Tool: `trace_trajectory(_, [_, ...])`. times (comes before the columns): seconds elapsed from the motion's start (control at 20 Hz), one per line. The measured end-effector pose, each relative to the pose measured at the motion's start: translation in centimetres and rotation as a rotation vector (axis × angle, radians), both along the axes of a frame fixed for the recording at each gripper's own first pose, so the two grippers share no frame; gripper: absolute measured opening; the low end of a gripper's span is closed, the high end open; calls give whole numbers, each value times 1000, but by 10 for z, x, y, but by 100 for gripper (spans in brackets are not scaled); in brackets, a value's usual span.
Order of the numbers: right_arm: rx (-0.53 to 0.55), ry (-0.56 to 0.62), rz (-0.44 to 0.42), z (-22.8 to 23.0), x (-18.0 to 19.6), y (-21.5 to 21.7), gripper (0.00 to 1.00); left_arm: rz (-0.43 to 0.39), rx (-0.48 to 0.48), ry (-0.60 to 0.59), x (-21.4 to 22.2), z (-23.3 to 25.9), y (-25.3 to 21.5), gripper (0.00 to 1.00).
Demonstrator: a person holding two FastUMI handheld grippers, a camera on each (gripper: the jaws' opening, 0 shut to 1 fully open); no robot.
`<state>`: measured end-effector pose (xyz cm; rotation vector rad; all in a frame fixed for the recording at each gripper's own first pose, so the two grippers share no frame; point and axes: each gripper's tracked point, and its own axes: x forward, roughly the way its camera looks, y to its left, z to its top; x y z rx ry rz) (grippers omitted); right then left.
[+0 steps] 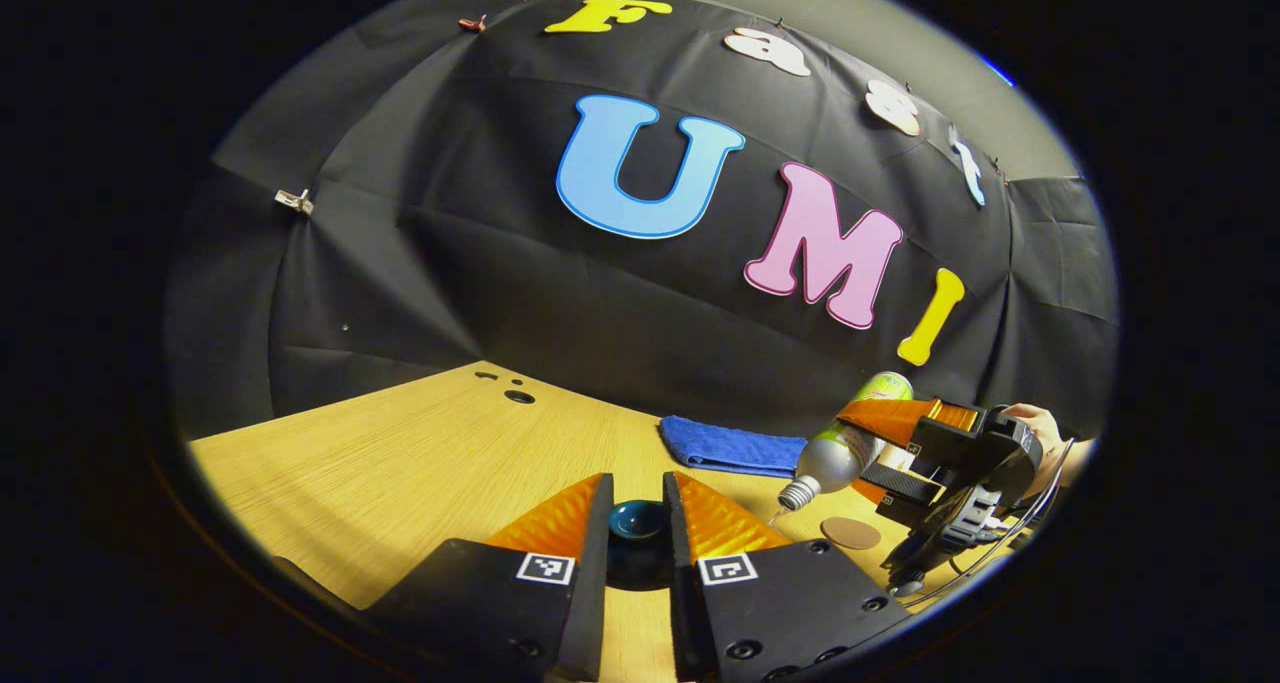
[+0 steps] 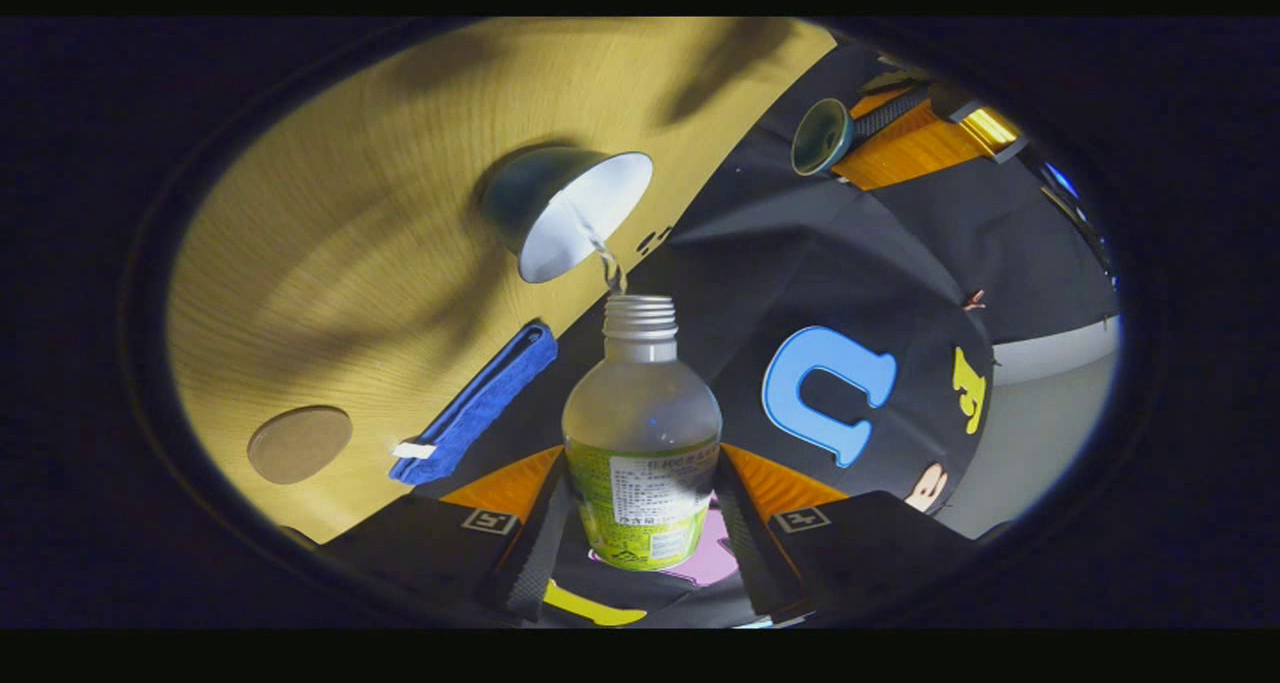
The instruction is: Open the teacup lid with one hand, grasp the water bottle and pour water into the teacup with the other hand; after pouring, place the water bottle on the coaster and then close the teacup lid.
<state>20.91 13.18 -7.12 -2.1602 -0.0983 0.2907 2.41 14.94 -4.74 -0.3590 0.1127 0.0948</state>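
Right gripper view: right hand-held gripper (image 2: pixel 640 523) clamps water bottle (image 2: pixel 640 463), tipped, water streaming into open teacup (image 2: pixel 570 213) on tabletop (image 2: pixel 330 263). Left hand-held gripper (image 1: pixel 637 528) pinches teacup lid (image 1: pixel 637 520), raised. Coaster (image 2: pixel 299 444) bare, beside blue cloth (image 2: pixel 480 403).

Left gripper view: low over table (image 1: pixel 400 463), level, facing wall. Right gripper view: rolled, same table (image 2: pixel 330 253).
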Motion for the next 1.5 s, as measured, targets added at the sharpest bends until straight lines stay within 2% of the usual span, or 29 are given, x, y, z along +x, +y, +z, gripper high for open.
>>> trace_trajectory(0.6, [-194, -87, 156, 21, 4, 26, 77, 8, -4, 8, -4, -3, 3, 31])
trace_trajectory(1.1, [-216, -116, 191, 27, 1, 33, 77, 7, -6, 7, -6, -4, 4, 31])
trace_trajectory(1.2, [-170, -89, 160, 24, 1, 27, 77, 7, -5, 6, -6, -3, 4, 31])
trace_trajectory(1.3, [-48, -13, 90, 13, 1, 19, 77, 10, -3, 4, -7, -3, 5, 31])
trace_trajectory(1.45, [228, 132, -17, -11, -10, 8, 80, 10, -5, 4, -7, -2, 5, 30])
trace_trajectory(1.5, [340, 183, -57, -16, -13, 8, 77, 10, -5, 3, -7, -2, 5, 30])
